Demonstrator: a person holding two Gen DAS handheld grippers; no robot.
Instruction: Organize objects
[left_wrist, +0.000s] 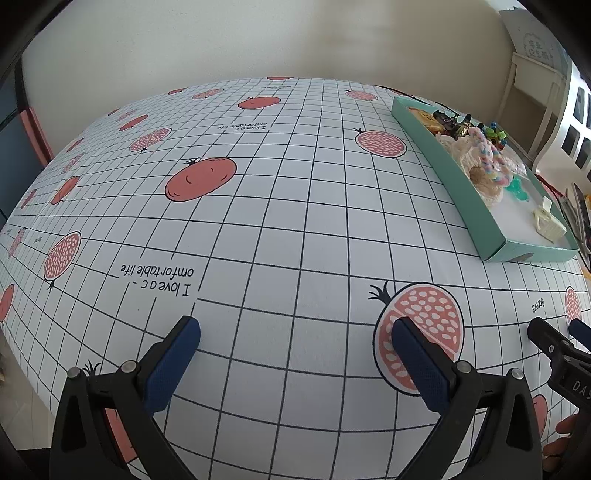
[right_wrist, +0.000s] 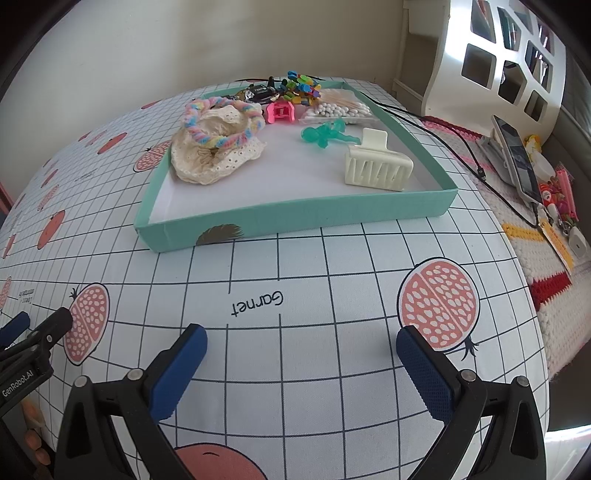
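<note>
On the gridded tablecloth (right_wrist: 295, 266) printed with pomegranates, a shallow teal tray (right_wrist: 295, 214) sits far from both tools. Inside it, a cream lace scrunchie (right_wrist: 207, 158) with a pastel braided hair tie (right_wrist: 221, 122) lies at the left, a pink claw clip (right_wrist: 279, 112) and a pack of cotton swabs (right_wrist: 338, 109) farther back, a green translucent clip (right_wrist: 327, 133) in the middle, and a cream claw clip (right_wrist: 376, 166) at the near right. Small colourful clips (right_wrist: 301, 86) crowd the far edge. The right gripper (right_wrist: 301, 354) hovers over the near cloth, fingers spread wide and empty. The left gripper (left_wrist: 295, 347) is likewise apart, holding nothing. A phone (right_wrist: 517, 158) lies right of the tray.
</note>
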